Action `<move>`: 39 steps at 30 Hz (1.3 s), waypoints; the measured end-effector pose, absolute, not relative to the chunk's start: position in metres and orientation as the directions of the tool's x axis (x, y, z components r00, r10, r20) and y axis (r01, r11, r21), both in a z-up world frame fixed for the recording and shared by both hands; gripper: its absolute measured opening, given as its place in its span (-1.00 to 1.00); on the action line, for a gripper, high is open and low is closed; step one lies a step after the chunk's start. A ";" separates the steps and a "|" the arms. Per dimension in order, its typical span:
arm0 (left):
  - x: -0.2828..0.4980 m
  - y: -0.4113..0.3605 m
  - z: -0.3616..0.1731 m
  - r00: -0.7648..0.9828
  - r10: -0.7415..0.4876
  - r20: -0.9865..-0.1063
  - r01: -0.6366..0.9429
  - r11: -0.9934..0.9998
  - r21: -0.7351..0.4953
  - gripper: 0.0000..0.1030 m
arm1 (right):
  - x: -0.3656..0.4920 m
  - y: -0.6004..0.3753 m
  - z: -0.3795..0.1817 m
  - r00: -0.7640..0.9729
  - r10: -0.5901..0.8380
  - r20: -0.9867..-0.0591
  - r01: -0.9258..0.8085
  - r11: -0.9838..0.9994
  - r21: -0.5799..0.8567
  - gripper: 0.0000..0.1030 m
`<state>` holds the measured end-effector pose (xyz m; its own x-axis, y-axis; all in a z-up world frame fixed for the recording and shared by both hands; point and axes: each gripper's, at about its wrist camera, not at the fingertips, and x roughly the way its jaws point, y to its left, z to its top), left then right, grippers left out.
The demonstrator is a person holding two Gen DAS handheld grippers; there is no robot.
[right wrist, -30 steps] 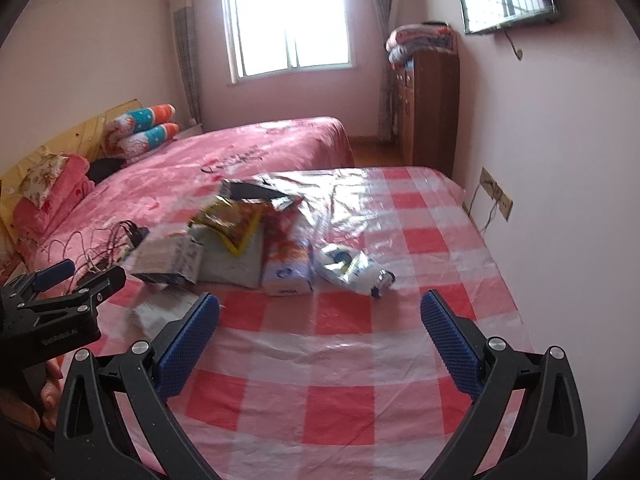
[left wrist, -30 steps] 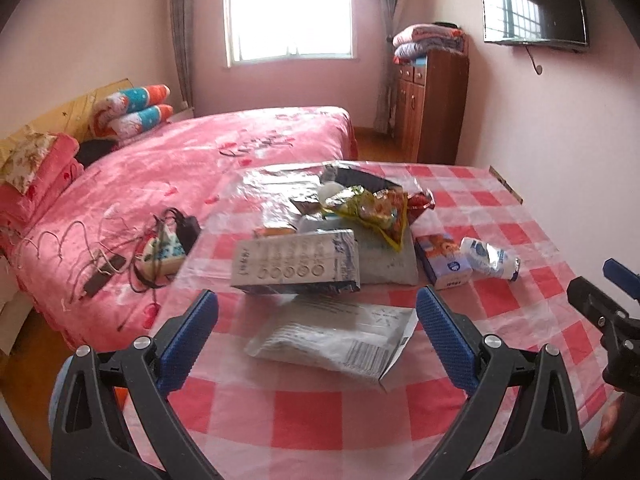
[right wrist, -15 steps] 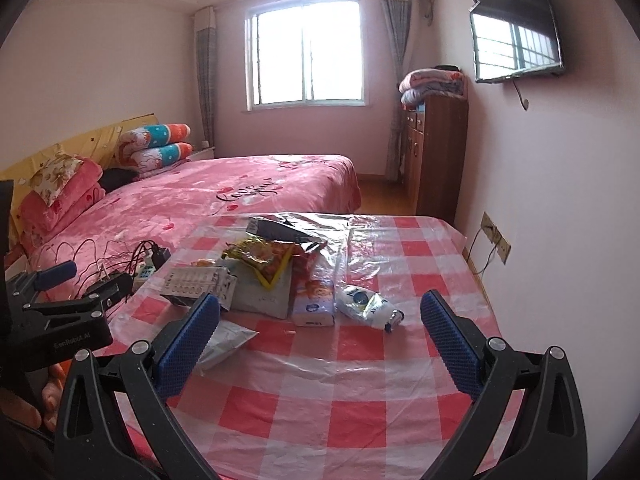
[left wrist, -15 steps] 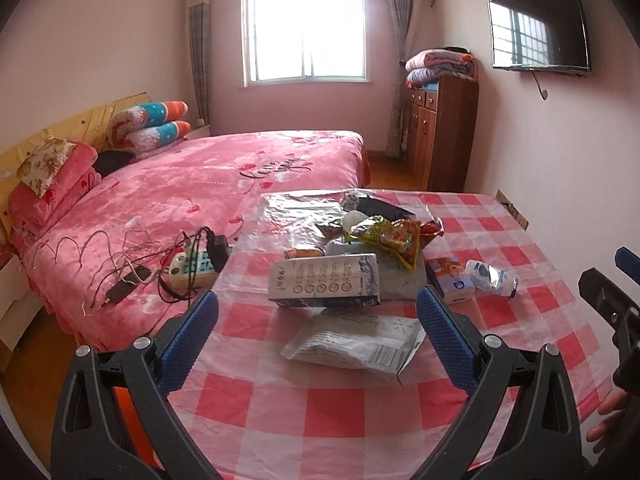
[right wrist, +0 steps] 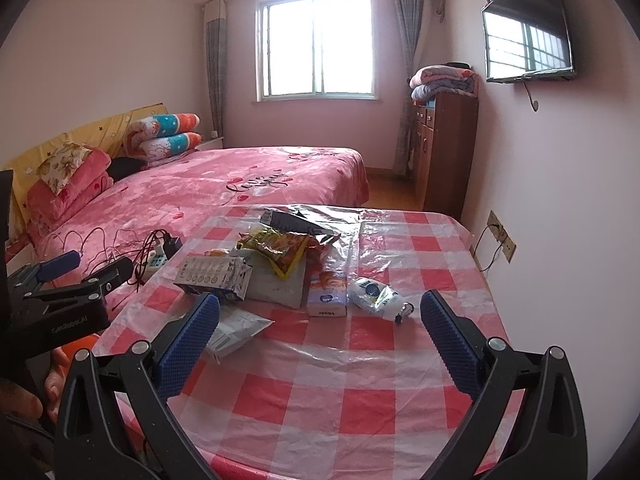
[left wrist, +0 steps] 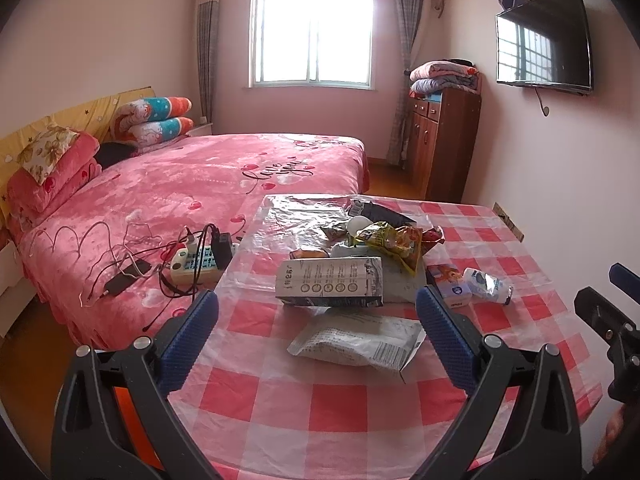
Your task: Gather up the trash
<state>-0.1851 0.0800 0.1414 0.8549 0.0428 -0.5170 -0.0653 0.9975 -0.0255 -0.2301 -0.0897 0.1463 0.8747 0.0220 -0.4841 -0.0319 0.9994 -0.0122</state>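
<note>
Both grippers hover empty above the near edge of the bench point(left wrist: 360, 408): the left gripper point(left wrist: 316, 334) has its blue pads spread wide, and the right gripper point(right wrist: 320, 334) is spread just as wide.

The trash lies in a loose cluster around the grey carton point(left wrist: 330, 282). A flat silver pouch point(left wrist: 358, 342) sits just nearer than the carton, a yellow snack wrapper point(left wrist: 394, 242) is piled behind it, and a small box point(left wrist: 450, 286) and a crumpled white bottle point(left wrist: 486, 286) lie to its right.

The likely trouble is the pouch. It lies flat on a glossy plastic cover point(right wrist: 372, 240), so the pads may skid over it or pinch the cover and drag the whole heap. The carton looks open and crushed, so a squeeze could collapse it. No bin can be clearly made out in either view. A power strip point(left wrist: 196, 262) with tangled cables lies on the bed point(left wrist: 200, 176) left of the carton, and a sweep that way could snag them.
</note>
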 end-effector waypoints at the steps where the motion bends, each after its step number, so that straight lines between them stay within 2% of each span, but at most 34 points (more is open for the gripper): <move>1: -0.185 0.080 0.140 0.853 0.043 -0.520 -0.066 0.997 -0.027 0.93 | -0.231 -0.091 0.146 0.875 0.018 -0.484 -0.028 1.000 -0.013 0.93; 11: -0.177 0.081 0.125 0.831 0.041 -0.555 -0.081 0.996 -0.049 0.93 | -0.226 -0.108 0.132 0.865 -0.039 -0.501 0.025 0.999 -0.034 0.93; 18: -0.166 0.083 0.099 0.791 0.021 -0.611 -0.087 0.993 -0.078 0.93 | -0.207 -0.142 0.111 0.827 -0.065 -0.559 0.104 0.994 0.039 0.93; 24: -0.154 0.077 0.068 0.727 -0.049 -0.685 -0.061 0.989 -0.135 0.93 | -0.184 -0.176 0.087 0.801 -0.026 -0.598 0.116 0.987 0.113 0.93; 27: -0.149 0.074 0.062 0.715 -0.124 -0.688 -0.017 0.981 -0.195 0.93 | -0.172 -0.187 0.078 0.785 0.007 -0.619 0.108 0.983 0.147 0.92; 32: -0.136 0.067 0.055 0.695 -0.216 -0.686 0.096 0.973 -0.209 0.93 | -0.150 -0.200 0.066 0.755 0.085 -0.650 0.073 0.974 0.212 0.91; 34: -0.128 0.071 0.051 0.657 -0.243 -0.714 0.096 0.966 -0.240 0.93 | -0.140 -0.202 0.063 0.749 0.099 -0.655 0.062 0.974 0.218 0.91; 37: -0.121 0.083 0.041 0.620 -0.311 -0.720 0.037 0.929 -0.368 0.93 | -0.128 -0.203 0.063 0.749 0.108 -0.654 0.051 0.974 0.219 0.86; 38: -0.119 0.085 0.036 0.597 -0.348 -0.723 0.014 0.905 -0.425 0.93 | -0.122 -0.203 0.062 0.744 0.112 -0.658 0.047 0.975 0.219 0.82; 39: -0.118 0.084 0.033 0.587 -0.365 -0.723 0.002 0.893 -0.450 0.93 | -0.116 -0.203 0.060 0.737 0.120 -0.665 0.044 0.974 0.224 0.67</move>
<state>-0.1178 0.0843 0.0327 0.5868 -0.3650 -0.7228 0.0017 0.8932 -0.4497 -0.1164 -0.2031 0.0597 0.7373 0.1195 -0.6650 0.0443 0.9735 0.2242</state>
